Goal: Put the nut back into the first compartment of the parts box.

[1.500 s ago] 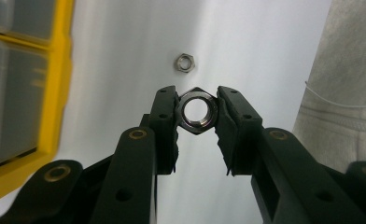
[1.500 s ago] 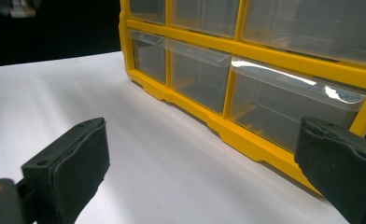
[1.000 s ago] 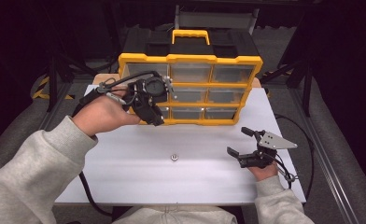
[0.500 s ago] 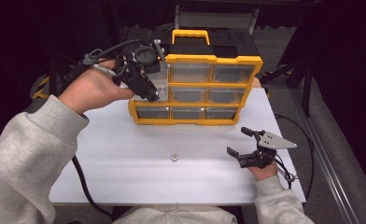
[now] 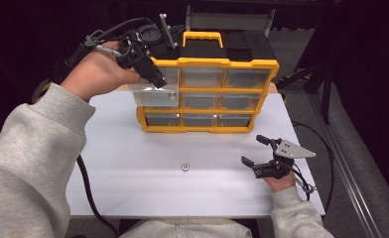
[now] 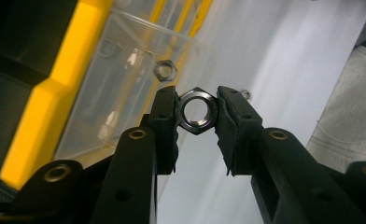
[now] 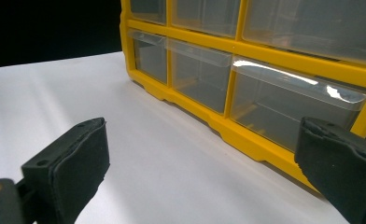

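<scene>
A yellow organizer (image 5: 207,62) with clear drawers stands at the back of the white table (image 5: 133,163). Its middle-left drawer (image 5: 155,95) is pulled out. My left gripper (image 5: 153,74) hangs over that drawer, shut on a steel hex nut (image 6: 198,111). Another nut (image 6: 165,70) lies inside the open drawer (image 6: 125,88). A third nut (image 5: 185,167) rests on the table near the front middle. My right gripper (image 5: 256,150) stands open low at the front right, facing the organizer's (image 7: 246,135) bottom row.
Black cables trail off the table's left side (image 5: 86,183) and right side (image 5: 311,144). A grey-sleeved arm (image 5: 29,148) crosses the left of the table. The organizer's black lid and yellow handle (image 5: 202,37) rise at the back.
My left gripper has risen from the organizer's lower left to above its left column. The middle-left drawer now stands pulled out. The right gripper has not moved.
</scene>
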The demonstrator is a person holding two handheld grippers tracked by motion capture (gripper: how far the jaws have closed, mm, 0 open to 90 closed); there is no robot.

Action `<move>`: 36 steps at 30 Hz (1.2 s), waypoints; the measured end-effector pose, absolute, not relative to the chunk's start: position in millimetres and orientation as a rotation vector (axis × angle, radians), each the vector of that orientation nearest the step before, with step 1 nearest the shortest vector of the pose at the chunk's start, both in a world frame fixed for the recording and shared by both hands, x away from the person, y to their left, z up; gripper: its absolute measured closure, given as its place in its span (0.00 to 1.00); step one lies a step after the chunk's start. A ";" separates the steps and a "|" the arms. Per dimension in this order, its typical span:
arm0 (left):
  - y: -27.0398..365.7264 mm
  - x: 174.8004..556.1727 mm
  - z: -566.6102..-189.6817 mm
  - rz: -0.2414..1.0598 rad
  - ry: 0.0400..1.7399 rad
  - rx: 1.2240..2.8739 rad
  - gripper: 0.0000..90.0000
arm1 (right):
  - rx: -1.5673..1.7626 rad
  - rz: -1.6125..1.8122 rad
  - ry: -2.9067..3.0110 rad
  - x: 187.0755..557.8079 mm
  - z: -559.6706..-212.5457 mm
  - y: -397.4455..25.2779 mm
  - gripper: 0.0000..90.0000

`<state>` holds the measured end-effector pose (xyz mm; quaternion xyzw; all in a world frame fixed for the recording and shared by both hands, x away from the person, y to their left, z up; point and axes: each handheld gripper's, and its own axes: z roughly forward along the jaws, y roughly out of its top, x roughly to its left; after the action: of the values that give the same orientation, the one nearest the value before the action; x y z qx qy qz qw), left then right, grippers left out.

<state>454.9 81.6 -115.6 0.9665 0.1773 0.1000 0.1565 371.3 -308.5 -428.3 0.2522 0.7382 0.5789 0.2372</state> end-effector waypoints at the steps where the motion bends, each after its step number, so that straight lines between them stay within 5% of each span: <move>1: 81.5 456.2 -114.7 0.287 0.509 2.768 0.77 | 0.692 1.588 2.024 371.3 -428.4 -308.4 0.04; 36: 80.0 509.7 -164.8 0.168 0.644 2.799 0.77 | 0.689 1.582 2.028 371.3 -428.5 -308.9 0.04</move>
<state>509.7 80.0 -164.8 0.9643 0.2219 0.0578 0.1320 371.3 -308.9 -428.5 0.2513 0.7399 0.5772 0.2372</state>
